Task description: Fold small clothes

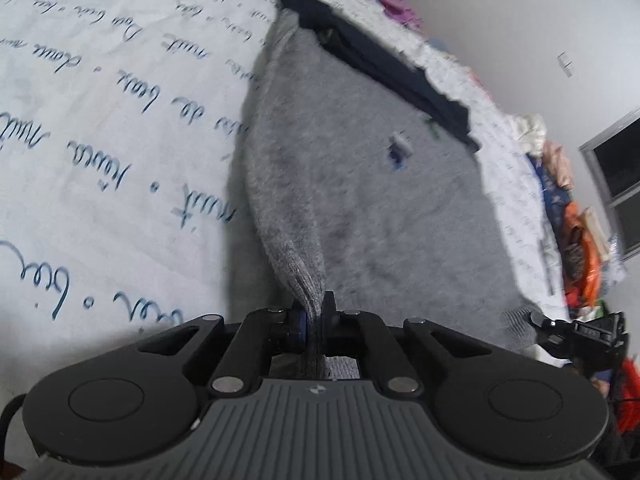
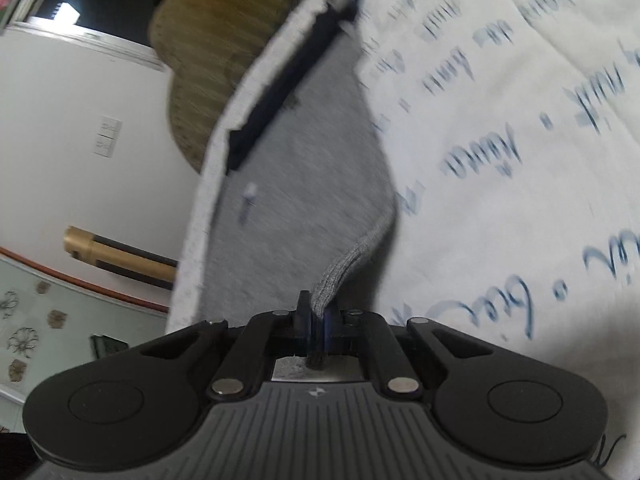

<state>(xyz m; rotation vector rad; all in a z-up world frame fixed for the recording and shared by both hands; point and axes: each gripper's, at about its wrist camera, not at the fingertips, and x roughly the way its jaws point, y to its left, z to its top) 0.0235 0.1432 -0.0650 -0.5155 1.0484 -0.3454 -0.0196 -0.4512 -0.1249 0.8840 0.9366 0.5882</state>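
Note:
A small grey knit garment [image 1: 360, 184] with a dark navy band [image 1: 384, 68] at its far edge lies on a white sheet printed with blue script [image 1: 100, 120]. My left gripper [image 1: 314, 312] is shut on the garment's near ribbed edge and lifts it off the sheet. The right gripper shows at the right edge of the left wrist view [image 1: 560, 326]. In the right wrist view my right gripper [image 2: 318, 314] is shut on another near ribbed corner of the same grey garment [image 2: 296, 184], with the navy band [image 2: 288, 72] at the far end.
Piles of coloured clothes [image 1: 576, 240] lie along the right side of the bed. A tan ribbed pillow [image 2: 208, 60] sits beyond the garment. A white wall with a switch [image 2: 107, 136] and a wooden rail [image 2: 120, 258] are to the left.

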